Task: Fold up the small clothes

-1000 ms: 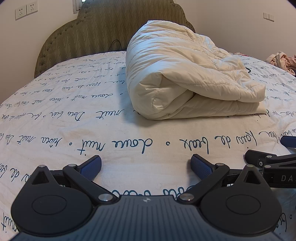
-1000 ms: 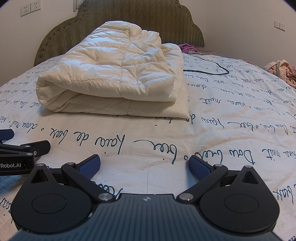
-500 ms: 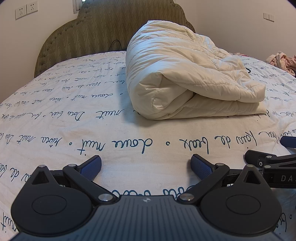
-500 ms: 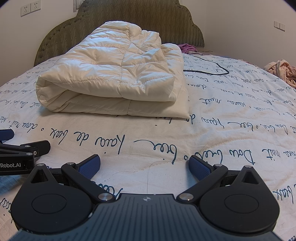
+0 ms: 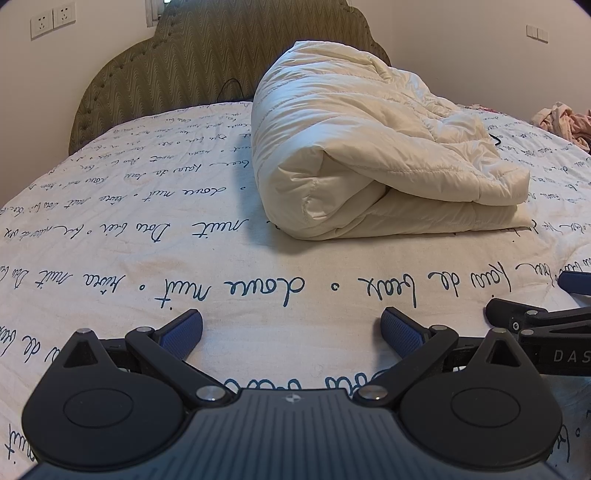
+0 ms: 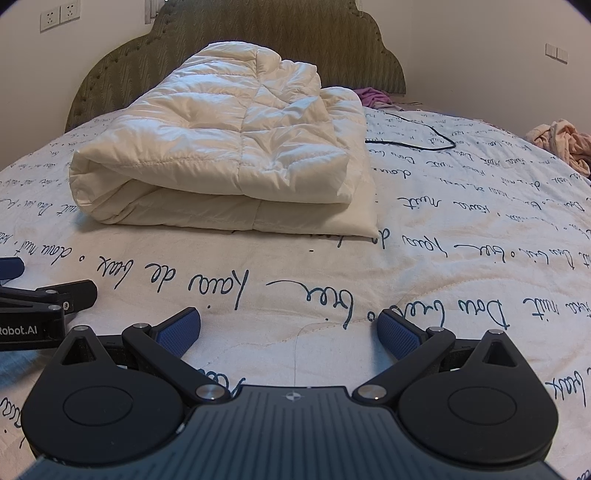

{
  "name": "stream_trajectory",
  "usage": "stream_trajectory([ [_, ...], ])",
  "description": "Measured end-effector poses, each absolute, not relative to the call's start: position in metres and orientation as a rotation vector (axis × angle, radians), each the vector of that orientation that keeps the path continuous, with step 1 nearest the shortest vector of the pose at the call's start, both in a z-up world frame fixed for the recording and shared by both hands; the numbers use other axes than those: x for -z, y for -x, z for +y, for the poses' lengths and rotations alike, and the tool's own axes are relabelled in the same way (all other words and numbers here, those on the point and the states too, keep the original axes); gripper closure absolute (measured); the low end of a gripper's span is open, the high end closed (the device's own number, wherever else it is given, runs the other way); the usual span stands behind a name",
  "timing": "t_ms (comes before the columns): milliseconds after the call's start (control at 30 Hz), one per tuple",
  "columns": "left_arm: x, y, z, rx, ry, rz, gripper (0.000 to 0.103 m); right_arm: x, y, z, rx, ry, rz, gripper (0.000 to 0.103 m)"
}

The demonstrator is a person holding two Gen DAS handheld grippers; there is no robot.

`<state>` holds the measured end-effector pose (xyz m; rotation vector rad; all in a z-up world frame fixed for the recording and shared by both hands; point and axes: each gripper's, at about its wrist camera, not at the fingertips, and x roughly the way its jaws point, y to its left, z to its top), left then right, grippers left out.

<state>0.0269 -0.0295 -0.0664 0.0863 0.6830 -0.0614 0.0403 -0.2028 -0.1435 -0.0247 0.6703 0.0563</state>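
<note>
1. My left gripper (image 5: 291,330): nearest item in the left wrist view. Blue-padded fingers (image 5: 183,328) spread wide, nothing between them, low over the bedspread.
2. My right gripper (image 6: 288,328): nearest item in the right wrist view. Fingers equally wide, holding nothing. The two grippers sit side by side; each shows at the edge of the other's view, with lettering on its black body.
3. Bedspread (image 5: 110,258): white quilted cover printed with dark blue cursive script, lying under both grippers and across the whole bed.
4. Blue fabric (image 6: 14,369): a small patch at the left edge of the right wrist view, just under the left gripper's body. I cannot tell what it is.
5. Folded duvet (image 5: 369,155): cream, quilted, puffy, doubled over on itself, resting mid-bed beyond both grippers and well apart from them.
6. Black cable (image 6: 417,136): looped on the bedspread just right of the duvet's far end.
7. Purple garment (image 6: 373,98): crumpled near the headboard, behind the duvet.
8. Pink clothes (image 6: 561,142): a crumpled heap at the far right edge of the bed, well away from both grippers.
9. Headboard (image 5: 184,55): olive, scalloped, zigzag-patterned upholstery.
10. Wall sockets (image 5: 51,18): a pair, upper left of the headboard.
</note>
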Motion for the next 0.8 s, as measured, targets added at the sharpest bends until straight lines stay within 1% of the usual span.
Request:
stream_trajectory([
  [133, 0.062, -0.024, -0.027, 0.066, -0.077, 0.687, 0.000, 0.138, -0.041, -0.206, -0.078, 0.008, 0.690, 0.000],
  [267, 0.058, -0.020, -0.029, 0.072, -0.083, 0.690, 0.000, 0.128, -0.029, -0.209, -0.054, -0.116, 0.668, 0.000],
  [400, 0.053, -0.016, -0.030, 0.074, -0.087, 0.680, 0.000, 0.116, -0.019, -0.206, -0.074, -0.167, 0.669, 0.000],
  [800, 0.044, -0.011, -0.023, 0.057, -0.066, 0.671, 0.000, 0.104, -0.007, -0.189, -0.086, -0.096, 0.660, 0.000],
])
